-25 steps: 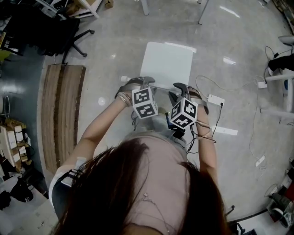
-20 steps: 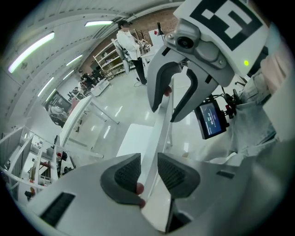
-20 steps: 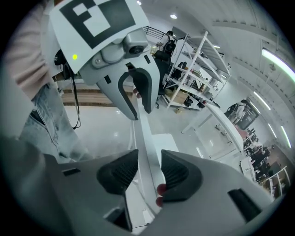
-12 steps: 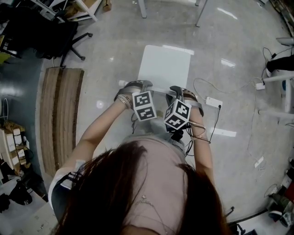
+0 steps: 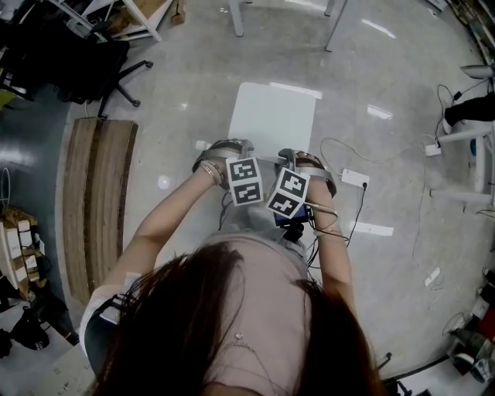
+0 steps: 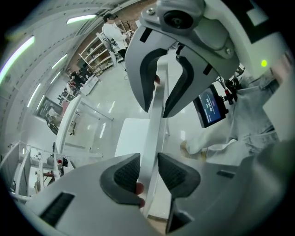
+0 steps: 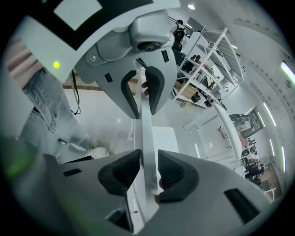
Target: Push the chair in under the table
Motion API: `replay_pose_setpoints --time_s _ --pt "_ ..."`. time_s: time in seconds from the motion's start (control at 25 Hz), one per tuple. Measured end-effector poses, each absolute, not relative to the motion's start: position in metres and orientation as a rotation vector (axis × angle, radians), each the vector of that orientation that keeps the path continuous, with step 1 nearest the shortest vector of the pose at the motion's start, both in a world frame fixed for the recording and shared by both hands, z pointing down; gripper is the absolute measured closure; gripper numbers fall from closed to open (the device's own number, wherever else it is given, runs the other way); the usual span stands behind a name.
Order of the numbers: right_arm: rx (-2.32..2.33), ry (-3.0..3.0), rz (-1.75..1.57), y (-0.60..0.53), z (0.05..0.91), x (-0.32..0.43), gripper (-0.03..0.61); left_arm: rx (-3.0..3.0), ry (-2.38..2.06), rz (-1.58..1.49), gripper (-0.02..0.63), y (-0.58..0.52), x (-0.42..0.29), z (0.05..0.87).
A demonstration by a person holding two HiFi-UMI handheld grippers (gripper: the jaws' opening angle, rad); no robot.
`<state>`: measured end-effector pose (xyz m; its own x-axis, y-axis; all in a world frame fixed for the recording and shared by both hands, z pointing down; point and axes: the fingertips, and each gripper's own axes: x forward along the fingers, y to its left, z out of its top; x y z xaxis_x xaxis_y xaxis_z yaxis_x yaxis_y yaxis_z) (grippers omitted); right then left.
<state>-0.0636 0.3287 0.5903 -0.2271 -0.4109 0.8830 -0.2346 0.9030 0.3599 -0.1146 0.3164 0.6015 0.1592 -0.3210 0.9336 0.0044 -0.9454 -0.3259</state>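
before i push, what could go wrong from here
1. The backrest is a thin panel, and the left gripper, shut on it, has just been opening a little, so it might slip as the push starts.
2. A power strip lies close by the chair's right side and could catch a leg.
3. The chair's left edge lines up near a table leg ahead and may bump it.

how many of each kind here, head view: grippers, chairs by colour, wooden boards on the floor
white chair: 1
black swivel chair: 1
grippers: 2 (left gripper, jaws just eased open a little with the white chair's back between them; right gripper, also on the back)
wooden board: 1
total: 5
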Motion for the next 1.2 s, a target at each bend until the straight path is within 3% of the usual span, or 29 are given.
replay_pose_setpoints --time_s 0.12,1.2 --pt "0.47 -1.799 -0.197 0.331 0.59 -0.063 0.46 -2.155 0.281 -1.89 0.491 0.318 -0.113 0.605" --pt "0.566 -1.865 -0.297 0.315 0.587 -0.063 0.46 -2.141 0.446 -1.961 0.472 0.3 -0.111 0.609"
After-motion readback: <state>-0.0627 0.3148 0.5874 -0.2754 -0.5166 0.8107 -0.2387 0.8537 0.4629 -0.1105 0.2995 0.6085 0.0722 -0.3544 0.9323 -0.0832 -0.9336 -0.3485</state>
